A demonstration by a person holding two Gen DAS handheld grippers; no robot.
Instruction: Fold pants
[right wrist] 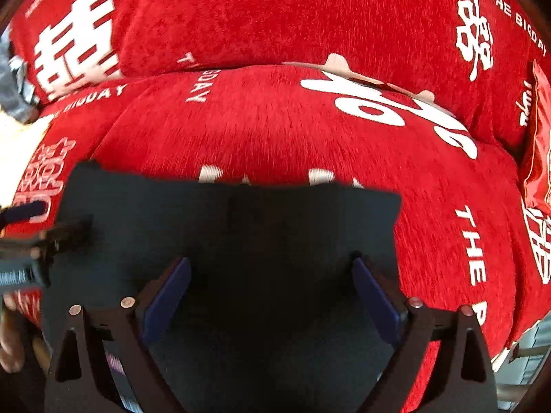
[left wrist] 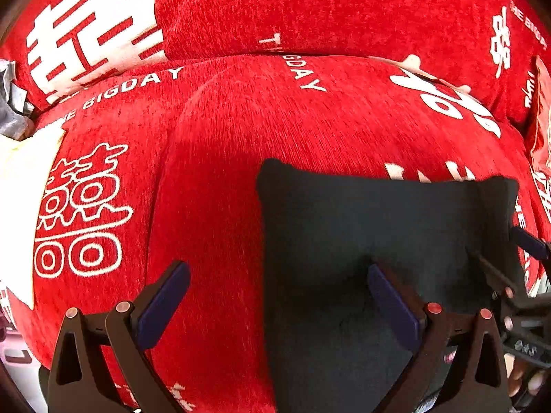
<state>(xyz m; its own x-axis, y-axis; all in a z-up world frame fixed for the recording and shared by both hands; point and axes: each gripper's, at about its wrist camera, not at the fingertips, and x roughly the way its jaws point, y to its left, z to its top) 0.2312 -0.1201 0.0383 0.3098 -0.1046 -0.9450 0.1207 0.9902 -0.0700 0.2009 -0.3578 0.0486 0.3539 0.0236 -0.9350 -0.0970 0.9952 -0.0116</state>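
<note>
The black pants [left wrist: 372, 241] lie folded into a flat rectangle on the red sofa seat [left wrist: 241, 120]. My left gripper [left wrist: 279, 275] is open, straddling the pants' left edge, with one blue pad over the red cover and the other over the black cloth. My right gripper [right wrist: 272, 272] is open above the middle of the pants [right wrist: 241, 227], nothing between its pads. In the left wrist view the right gripper [left wrist: 516, 265] shows at the pants' right edge. In the right wrist view the left gripper [right wrist: 38, 234] shows at the left edge.
The sofa backrest [right wrist: 275, 10] rises behind the seat, red with white characters and "THE BIGDAY" print. A red packet [right wrist: 537, 144] lies at the far right. A white and grey cloth [left wrist: 20, 158] sits at the left end. The seat's front edge [right wrist: 516, 344] drops off at the lower right.
</note>
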